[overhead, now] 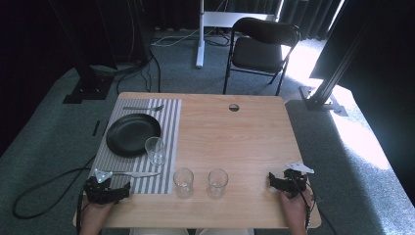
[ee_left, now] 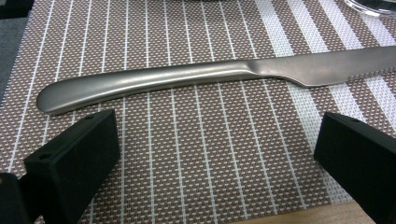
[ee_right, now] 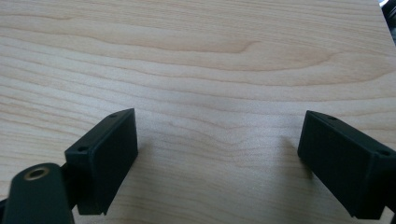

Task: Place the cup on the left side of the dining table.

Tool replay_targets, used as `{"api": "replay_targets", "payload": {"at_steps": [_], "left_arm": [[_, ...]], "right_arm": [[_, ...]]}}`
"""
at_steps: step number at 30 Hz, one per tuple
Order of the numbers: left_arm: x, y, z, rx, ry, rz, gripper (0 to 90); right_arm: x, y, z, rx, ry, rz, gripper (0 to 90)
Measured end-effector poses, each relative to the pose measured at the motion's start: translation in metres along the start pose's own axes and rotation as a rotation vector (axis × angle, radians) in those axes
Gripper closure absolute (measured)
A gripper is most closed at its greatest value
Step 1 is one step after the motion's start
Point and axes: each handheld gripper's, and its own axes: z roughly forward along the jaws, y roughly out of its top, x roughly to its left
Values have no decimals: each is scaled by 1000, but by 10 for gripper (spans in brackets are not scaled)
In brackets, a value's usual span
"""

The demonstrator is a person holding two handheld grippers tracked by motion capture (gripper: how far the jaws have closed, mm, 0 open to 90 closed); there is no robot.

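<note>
A striped placemat (overhead: 169, 127) lies on the left of the wooden table (overhead: 244, 142). On it are a black plate (overhead: 129, 133), a fork (overhead: 144, 108) at its far edge, a clear glass (overhead: 155, 150) and a steel knife (overhead: 134, 174) near the front. My left gripper (overhead: 105, 188) rests open just in front of the knife (ee_left: 201, 77), its jaws wide apart over the mat (ee_left: 201, 158) with nothing between them. My right gripper (overhead: 288, 180) sits open at the front right, over bare wood (ee_right: 210, 70). Two more empty glasses (overhead: 183, 182) (overhead: 217, 182) stand at the front centre.
A round cable hole (overhead: 234, 107) is in the table's far edge. A black folding chair (overhead: 259, 49) and a white stand leg (overhead: 200, 34) are on the carpet beyond. Black frame posts stand left and right, and a cable (overhead: 39, 188) loops on the floor at left.
</note>
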Motion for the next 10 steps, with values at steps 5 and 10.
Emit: {"api": "replay_targets", "payload": {"at_steps": [5,10], "left_arm": [[0,0,0,0,0,0,6],[0,0,0,0,0,0,6]], "right_arm": [[0,0,0,1,-3,3,112],[0,0,0,1,-5,5,112]]}}
